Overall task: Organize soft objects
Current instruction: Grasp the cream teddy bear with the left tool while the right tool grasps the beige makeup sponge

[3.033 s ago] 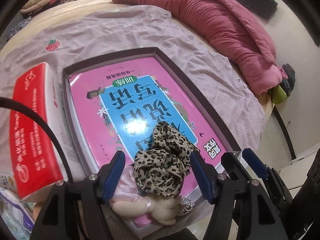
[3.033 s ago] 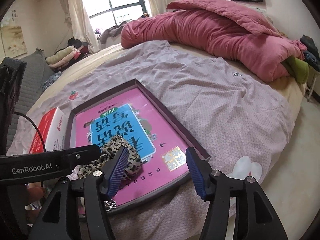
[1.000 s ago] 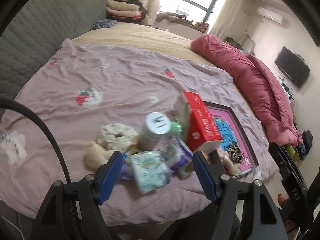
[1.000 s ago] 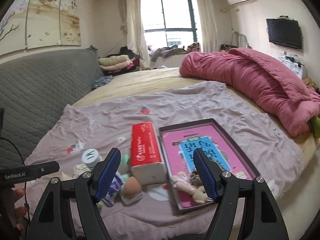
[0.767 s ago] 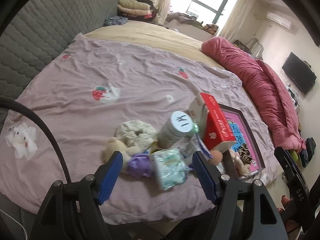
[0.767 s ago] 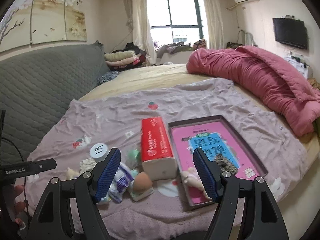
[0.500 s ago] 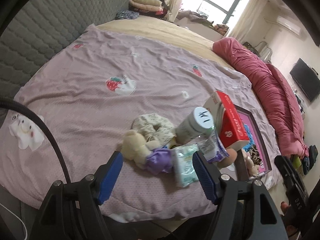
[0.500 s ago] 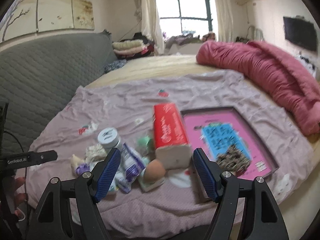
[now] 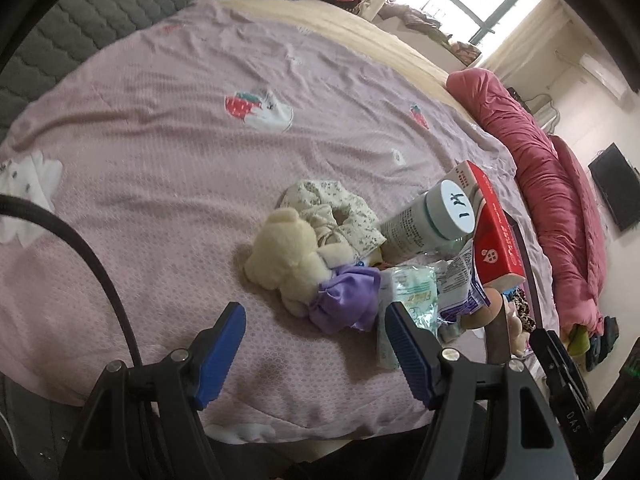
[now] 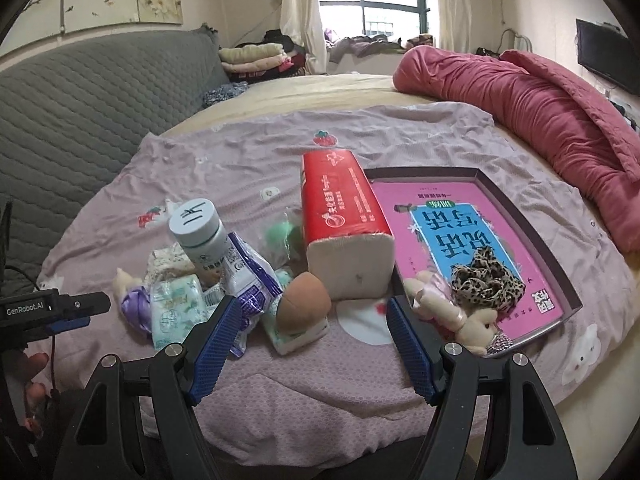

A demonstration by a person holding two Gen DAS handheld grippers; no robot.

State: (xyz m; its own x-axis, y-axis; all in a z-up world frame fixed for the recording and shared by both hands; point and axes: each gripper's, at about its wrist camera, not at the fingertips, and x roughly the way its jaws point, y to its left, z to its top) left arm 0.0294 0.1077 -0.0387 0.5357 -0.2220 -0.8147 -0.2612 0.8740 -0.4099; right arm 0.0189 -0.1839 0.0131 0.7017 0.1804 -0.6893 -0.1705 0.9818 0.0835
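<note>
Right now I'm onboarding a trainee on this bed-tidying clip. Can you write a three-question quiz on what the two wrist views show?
1. True or false: the leopard-print scrunchie lies inside the shallow box.
2. Multiple choice: what does the cream teddy bear wear? A) purple dress B) red scarf C) nothing
3. Fill in: the left hand-held gripper and right hand-held gripper are both ____ and hold nothing.

Key: 1 true, beside a small doll. 2 A; the bear lies against a floral scrunchie. 3 open.
</note>
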